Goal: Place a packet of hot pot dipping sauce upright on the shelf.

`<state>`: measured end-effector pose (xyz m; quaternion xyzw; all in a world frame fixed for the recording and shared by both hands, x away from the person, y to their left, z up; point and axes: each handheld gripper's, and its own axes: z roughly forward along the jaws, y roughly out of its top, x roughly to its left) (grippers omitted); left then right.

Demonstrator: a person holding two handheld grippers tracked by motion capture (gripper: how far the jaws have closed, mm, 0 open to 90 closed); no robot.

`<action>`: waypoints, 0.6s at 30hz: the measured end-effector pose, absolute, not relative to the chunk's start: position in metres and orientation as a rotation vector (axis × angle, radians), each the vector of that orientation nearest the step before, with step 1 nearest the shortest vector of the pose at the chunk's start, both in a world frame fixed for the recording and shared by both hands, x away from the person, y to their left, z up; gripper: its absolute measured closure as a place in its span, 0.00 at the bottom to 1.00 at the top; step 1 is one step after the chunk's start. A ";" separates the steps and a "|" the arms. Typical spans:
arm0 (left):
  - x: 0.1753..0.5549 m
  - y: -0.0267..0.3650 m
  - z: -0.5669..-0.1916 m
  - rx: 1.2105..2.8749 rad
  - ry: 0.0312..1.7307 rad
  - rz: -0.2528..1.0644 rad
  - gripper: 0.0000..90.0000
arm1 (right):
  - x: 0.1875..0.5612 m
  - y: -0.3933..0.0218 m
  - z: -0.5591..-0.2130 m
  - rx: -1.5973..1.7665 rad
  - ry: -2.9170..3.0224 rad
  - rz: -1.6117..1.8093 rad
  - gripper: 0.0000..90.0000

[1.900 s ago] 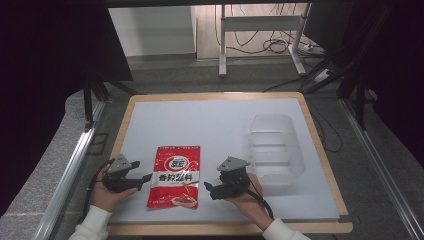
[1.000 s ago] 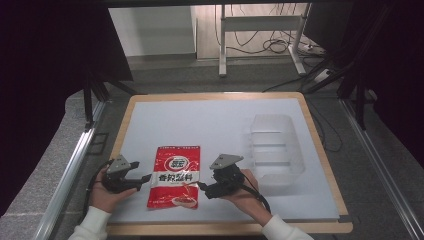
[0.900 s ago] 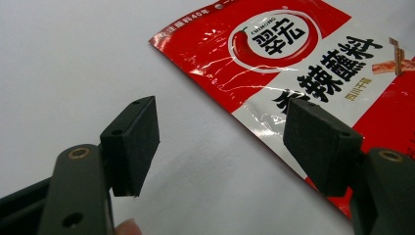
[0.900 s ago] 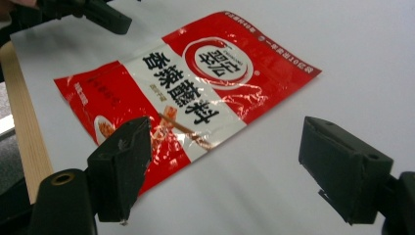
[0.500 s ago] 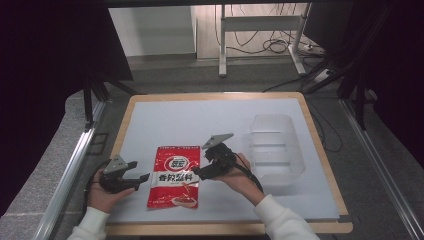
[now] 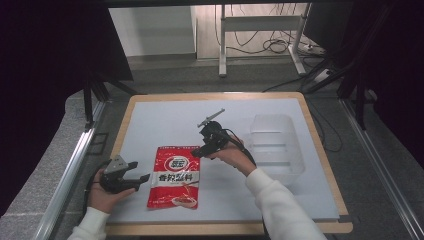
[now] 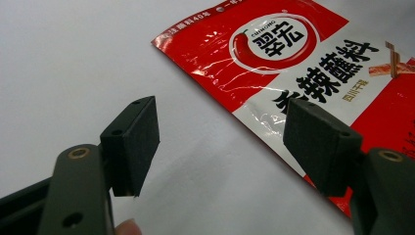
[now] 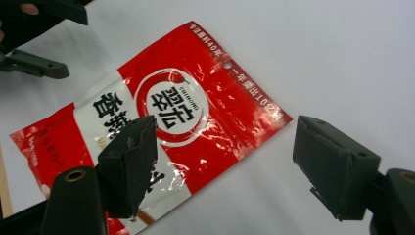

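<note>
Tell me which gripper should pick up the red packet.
Right, probably. The right gripper hangs open over the red packet at its top corner; the left gripper sits open beside its left edge.

This looks like a lab or test room set up for recording, not a home. A wood-edged bench (image 6: 327, 165) with a plain white top sits inside a rig of metal rails (image 6: 65, 185) at nine and three o'clock. Black curtains (image 6: 45, 60) close off both sides. At twelve o'clock, past the bench, a bare grey floor (image 6: 165, 75) runs to a white wall, with the metal legs of a stand (image 6: 222, 37) and loose cables (image 6: 272, 45) trailing across the floor.
</note>
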<state>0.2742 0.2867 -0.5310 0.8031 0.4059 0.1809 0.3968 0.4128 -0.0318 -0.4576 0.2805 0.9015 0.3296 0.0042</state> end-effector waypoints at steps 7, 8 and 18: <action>0.274 0.287 -0.531 2.035 1.030 0.458 0.32 | 0.434 -0.026 -0.467 0.939 2.849 0.986 0.30; 0.274 0.287 -0.531 2.036 1.029 0.458 0.32 | 0.437 -0.025 -0.469 0.944 2.853 0.978 0.31; 0.274 0.287 -0.531 2.035 1.027 0.459 0.32 | 0.462 -0.014 -0.485 1.016 2.886 0.922 0.38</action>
